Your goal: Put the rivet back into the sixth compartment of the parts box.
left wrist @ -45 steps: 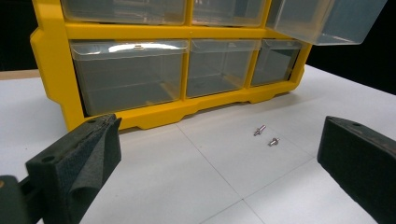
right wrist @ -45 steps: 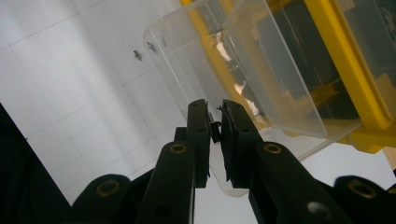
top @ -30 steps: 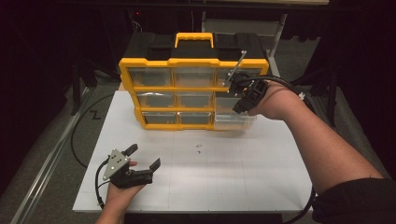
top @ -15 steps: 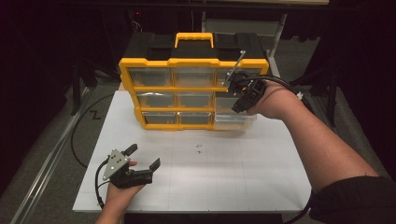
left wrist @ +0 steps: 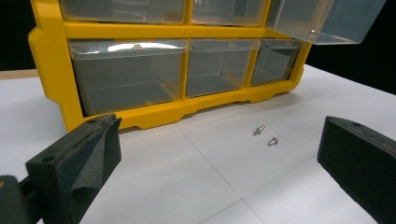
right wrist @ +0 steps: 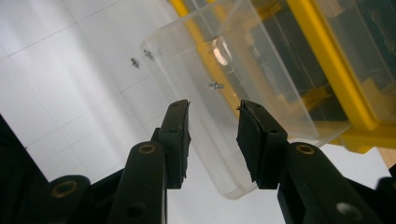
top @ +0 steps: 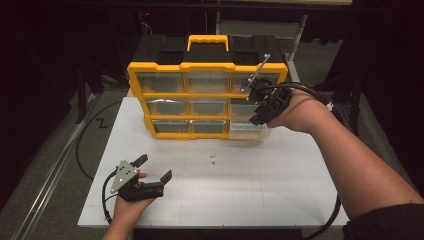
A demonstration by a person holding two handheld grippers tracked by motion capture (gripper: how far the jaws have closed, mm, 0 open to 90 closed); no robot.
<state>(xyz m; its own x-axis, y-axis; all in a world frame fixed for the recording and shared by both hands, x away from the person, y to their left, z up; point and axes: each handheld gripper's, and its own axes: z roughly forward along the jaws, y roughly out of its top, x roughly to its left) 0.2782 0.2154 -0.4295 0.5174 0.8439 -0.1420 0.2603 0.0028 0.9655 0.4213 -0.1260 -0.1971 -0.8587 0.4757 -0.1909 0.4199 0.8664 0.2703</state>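
Right gripper (right wrist: 212, 140) is hovering over the pulled-out clear drawer (right wrist: 261, 100), its jaws having just been opening, parted a little with nothing between them. Largest is the yellow drawer organizer (top: 207, 67), standing upright at the far edge of the white table (top: 280, 200). That drawer is sticking out of the organizer's lower right corner, its long axis pointing away from the organizer's front toward the person. One small screw (right wrist: 215, 85) is lying inside it. Two screws (left wrist: 265, 135) are resting on the table in front of the organizer. Left gripper (top: 152, 172) is resting wide open and empty, well apart from the organizer.
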